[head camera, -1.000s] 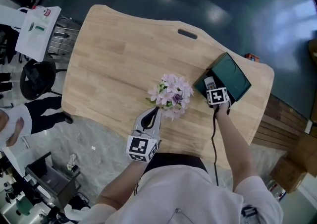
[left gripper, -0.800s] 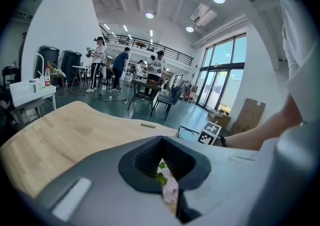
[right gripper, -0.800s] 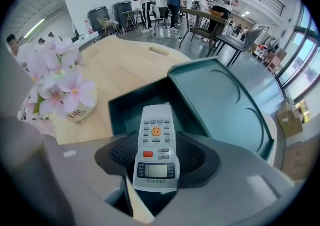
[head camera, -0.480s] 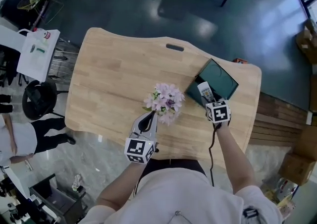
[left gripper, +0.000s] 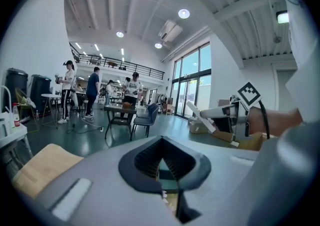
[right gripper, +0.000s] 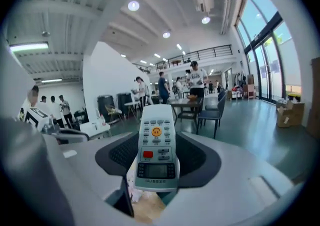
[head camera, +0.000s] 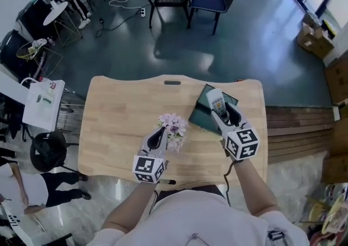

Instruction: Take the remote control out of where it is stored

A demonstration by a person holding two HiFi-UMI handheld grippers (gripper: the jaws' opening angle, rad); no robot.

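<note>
One second ago the right tool [head camera: 224,110] is low at the box [head camera: 199,114]; now it is raised toward the camera, its jaws clamped on the lower end of the remote [right gripper: 157,142]. The remote sticks out past the tips and appears lifted clear of the box beneath. The removal looks done, with perhaps only a set-down on the counter [head camera: 119,125] left. The left tool [head camera: 159,137] hangs just beside the flowers [head camera: 173,124], jaws together on nothing. On the remote are an orange button, a red button and a small screen. The print under the screen is too blurred to read, and no brand shows.
</note>
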